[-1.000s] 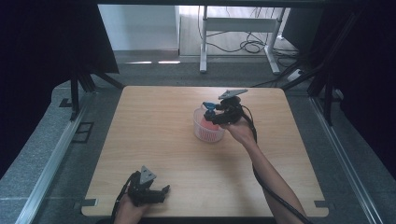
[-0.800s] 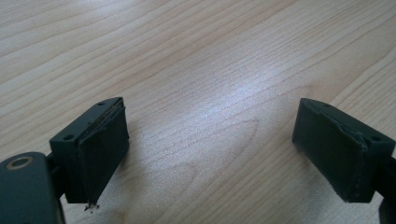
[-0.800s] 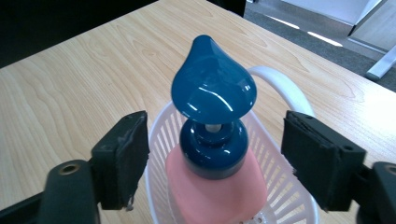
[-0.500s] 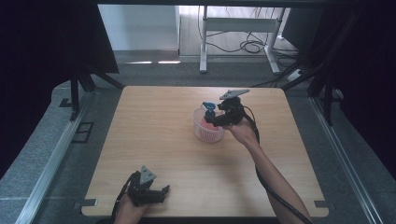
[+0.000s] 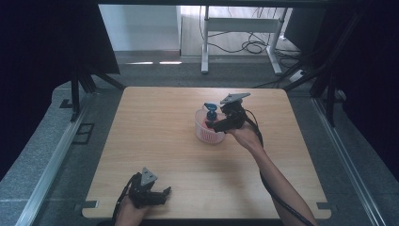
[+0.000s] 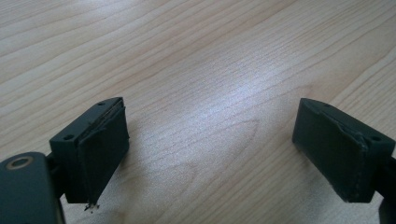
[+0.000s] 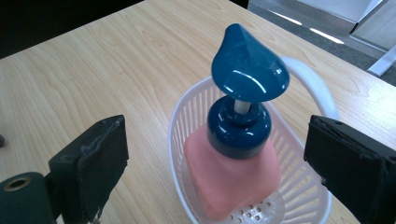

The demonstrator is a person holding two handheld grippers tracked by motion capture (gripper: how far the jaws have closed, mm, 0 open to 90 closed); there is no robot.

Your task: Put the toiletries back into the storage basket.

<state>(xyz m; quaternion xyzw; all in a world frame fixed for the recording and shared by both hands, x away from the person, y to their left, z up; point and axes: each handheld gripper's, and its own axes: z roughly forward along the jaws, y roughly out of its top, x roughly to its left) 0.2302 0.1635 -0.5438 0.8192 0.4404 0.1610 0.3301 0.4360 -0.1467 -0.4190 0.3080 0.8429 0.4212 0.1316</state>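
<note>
A pink soap bottle (image 7: 233, 179) with a dark blue pump head (image 7: 250, 65) stands in a small white slotted basket (image 7: 180, 121). In the high view the basket (image 5: 203, 134) sits just right of the table's middle, the blue pump (image 5: 210, 109) rising from it. My right gripper (image 5: 214, 125) is at the basket's right side, pointing left at the bottle. It is open (image 7: 223, 156), one jaw on either side of the bottle and short of it. My left gripper (image 5: 164, 192) rests low near the table's front edge, open (image 6: 210, 144) over bare wood.
The wooden table (image 5: 155, 132) has free room to the left of and in front of the basket. The basket's white handle (image 7: 313, 86) arches behind the pump. A cable (image 5: 277, 193) trails along the person's right forearm. Beyond the table stand a desk frame and floor cables (image 5: 244, 44).
My right gripper has drawn back slightly to the right, away from the bottle. The bottle, the basket and my left gripper have stayed in place.
</note>
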